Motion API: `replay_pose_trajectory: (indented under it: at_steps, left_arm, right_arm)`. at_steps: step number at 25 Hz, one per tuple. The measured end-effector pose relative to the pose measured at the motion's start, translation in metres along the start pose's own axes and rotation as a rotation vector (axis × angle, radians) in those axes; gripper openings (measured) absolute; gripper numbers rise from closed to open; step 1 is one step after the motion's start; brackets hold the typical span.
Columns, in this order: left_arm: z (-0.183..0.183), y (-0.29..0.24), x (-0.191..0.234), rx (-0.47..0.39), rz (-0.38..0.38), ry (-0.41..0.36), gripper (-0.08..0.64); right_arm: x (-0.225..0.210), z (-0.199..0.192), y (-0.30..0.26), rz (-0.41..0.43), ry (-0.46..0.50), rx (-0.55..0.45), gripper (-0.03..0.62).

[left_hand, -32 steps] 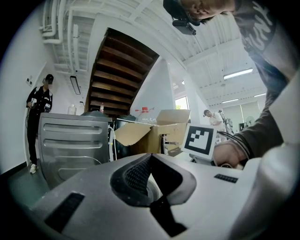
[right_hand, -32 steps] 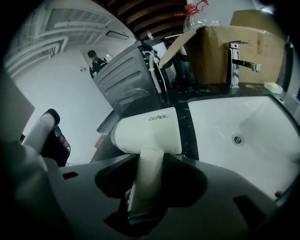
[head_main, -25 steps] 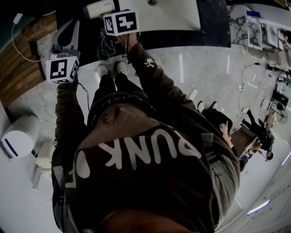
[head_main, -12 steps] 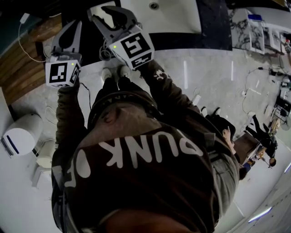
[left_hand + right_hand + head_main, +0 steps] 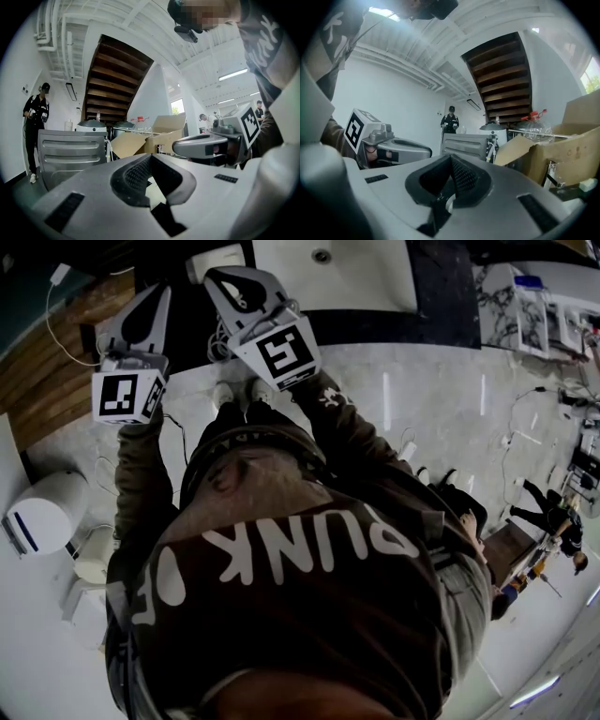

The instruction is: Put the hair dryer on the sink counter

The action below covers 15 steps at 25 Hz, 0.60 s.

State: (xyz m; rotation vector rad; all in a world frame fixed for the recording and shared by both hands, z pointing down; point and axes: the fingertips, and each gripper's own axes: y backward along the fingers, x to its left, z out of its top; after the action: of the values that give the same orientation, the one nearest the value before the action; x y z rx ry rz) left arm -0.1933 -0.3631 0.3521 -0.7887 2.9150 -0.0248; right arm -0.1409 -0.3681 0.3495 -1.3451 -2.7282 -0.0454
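On the black worktop [image 5: 441, 287], just left of the white rectangular sink basin [image 5: 366, 277]: white hair dryer [image 5: 219, 257], gripped by nothing. Level in front of the basin's left corner, right gripper [image 5: 219, 279], tips just short of the dryer; jaws just closed, now pressed together with nothing between them, plain in the right gripper view. Contact between right tips and dryer: not to be told from the head view. Farther left of the basin, left gripper [image 5: 160, 292], alongside the right one yet apart from it, also level; jaws likewise together and empty. Loops of pale cable [image 5: 218, 341] hanging below the basin's left corner, beside the right gripper's body. Black-and-white marker cubes [image 5: 127, 395] at both grippers' rear ends, on the near side of the basin. Facing the basin, person [image 5: 309, 559] in a dark brown hooded top with large pale lettering, white shoes [image 5: 252, 387] on the pale marble floor [image 5: 422, 399]. Well left of the basin and nearer the camera, white rounded appliance [image 5: 42, 517] on the floor. Beyond the basin, in the gripper views: open brown cardboard box [image 5: 154, 136], ribbed grey metal panel [image 5: 70, 154], dark wooden stair underside [image 5: 112, 79], figure in black [image 5: 35, 117] standing far off.
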Motion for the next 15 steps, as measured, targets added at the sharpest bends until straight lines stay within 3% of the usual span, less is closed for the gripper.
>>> replay_pose_trajectory:
  at_steps: [15]
  left_arm:
    - [-0.0002, 0.0006, -0.0027, 0.003, 0.002, -0.008, -0.011]
  right_arm:
    - [0.0004, -0.0069, 0.0047, 0.007, 0.020, 0.032, 0.008]
